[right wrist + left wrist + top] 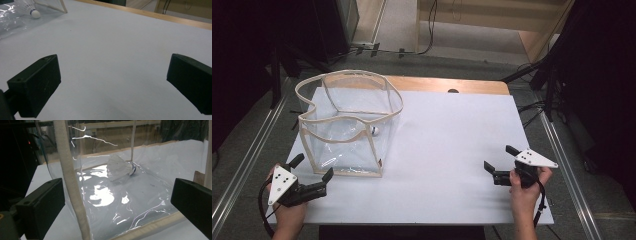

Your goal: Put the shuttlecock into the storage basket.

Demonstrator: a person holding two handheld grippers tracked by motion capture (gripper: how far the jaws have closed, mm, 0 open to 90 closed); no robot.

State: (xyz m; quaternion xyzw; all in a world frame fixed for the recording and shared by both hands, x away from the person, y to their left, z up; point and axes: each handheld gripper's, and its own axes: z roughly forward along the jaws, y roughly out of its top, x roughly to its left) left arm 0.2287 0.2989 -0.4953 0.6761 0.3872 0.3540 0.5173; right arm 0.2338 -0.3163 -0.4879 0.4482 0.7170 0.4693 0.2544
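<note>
The left claw [314,169] is seen nearest, spread wide, just at the front corner of the clear bag [349,125] on the bench [452,150]. A shuttlecock [120,168] is seen lying on its side inside the bag, past the corner seam, its round tip pointing right. Far to the right, the right claw [500,157] is held spread and empty.

The bag [349,125] is clear glossy plastic edged with beige woven cloth tape. Inside it lies a feathery white shuttlecock [120,170]. The worktop [452,150] beneath the bag looks matt white with a wooden edge. Each tool's jaws are matt black plastic.
</note>
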